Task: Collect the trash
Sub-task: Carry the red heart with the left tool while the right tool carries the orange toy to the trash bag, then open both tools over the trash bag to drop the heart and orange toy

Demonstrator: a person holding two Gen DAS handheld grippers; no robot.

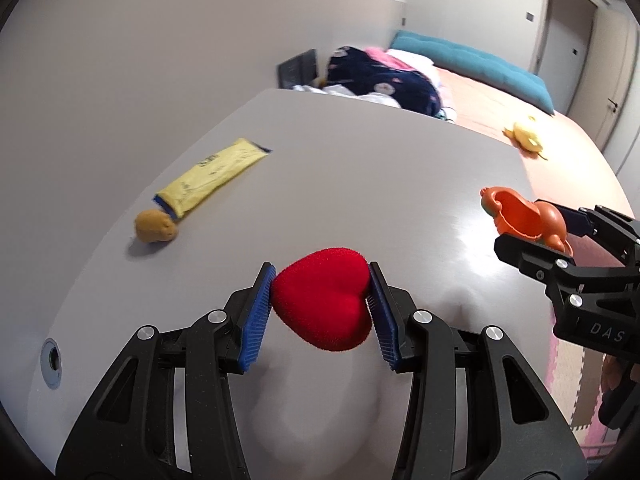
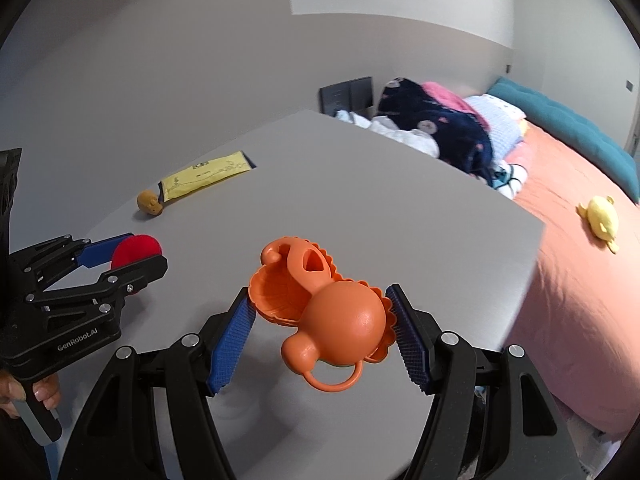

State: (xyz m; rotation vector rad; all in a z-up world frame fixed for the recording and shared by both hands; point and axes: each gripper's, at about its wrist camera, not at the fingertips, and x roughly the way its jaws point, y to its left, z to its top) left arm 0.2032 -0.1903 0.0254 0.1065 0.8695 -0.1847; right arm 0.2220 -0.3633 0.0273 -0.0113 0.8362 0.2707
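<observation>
Here, nearest each camera, both grippers are loaded above the grey counter point(image 1: 360, 168). The left gripper point(image 1: 320, 304) is closed on a red heart-shaped sponge point(image 1: 324, 300), its blue ribbed pads pressing the two flanks of the heart. The fuzzy surface suggests a soft, light, compressible body that should tolerate squeeze and resist slipping; the flanks look like the natural hold.

The right gripper point(image 2: 322, 328) is clamped on an orange plastic toy point(image 2: 320, 304), a shell-like scalloped piece with a rounded knob and a small ring at its near end. It appears stiff, light and smooth, so probably more prone to twist or slip between the pads; the scalloped rims seem to offer the better purchase.

Farther off on the counter lie a yellow tube point(image 1: 214, 176), flat and likely pliable, and just beside its cap end a small brown lump point(image 1: 155, 226), probably light.

Beyond the counter: a bed point(image 2: 568, 272) with a yellow plush toy point(image 2: 600, 218), piled bedding point(image 2: 436, 128) and a teal cushion point(image 2: 568, 128).

Legible writing: "GenRobot.AI" on the left gripper's body; "DAS" on the right's. Print on the tube is too blurred to read.
</observation>
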